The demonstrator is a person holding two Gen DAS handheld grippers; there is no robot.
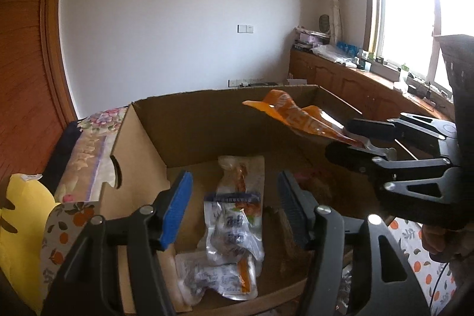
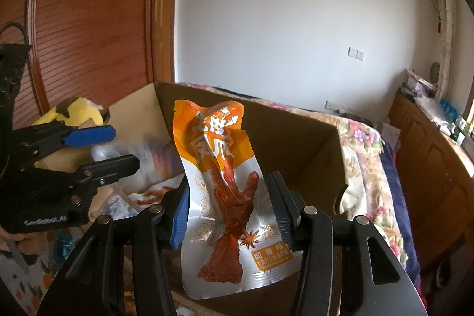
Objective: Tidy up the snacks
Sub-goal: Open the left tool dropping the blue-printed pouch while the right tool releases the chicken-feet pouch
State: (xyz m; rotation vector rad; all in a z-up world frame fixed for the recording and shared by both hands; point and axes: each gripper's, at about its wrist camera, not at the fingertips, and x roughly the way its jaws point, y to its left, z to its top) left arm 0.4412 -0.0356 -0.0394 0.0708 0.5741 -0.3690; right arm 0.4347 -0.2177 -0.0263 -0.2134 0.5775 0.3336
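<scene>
An open cardboard box (image 1: 142, 138) holds several clear and white snack packets (image 1: 234, 230). My left gripper (image 1: 234, 212) is open and empty, its fingers just above the packets in the box. My right gripper (image 2: 228, 212) is shut on an orange and white chicken-foot snack packet (image 2: 222, 176) and holds it over the box (image 2: 311, 144). In the left wrist view the right gripper (image 1: 352, 142) comes in from the right with the orange packet (image 1: 296, 114) above the box's far right part. The left gripper (image 2: 118, 147) shows at the left of the right wrist view.
A yellow plush toy (image 1: 20, 224) lies left of the box. The box stands on a cloth with an orange-fruit print (image 1: 411, 242). A floral bedspread (image 2: 370, 156) lies behind it. A wooden cabinet (image 1: 355, 85) runs under the window.
</scene>
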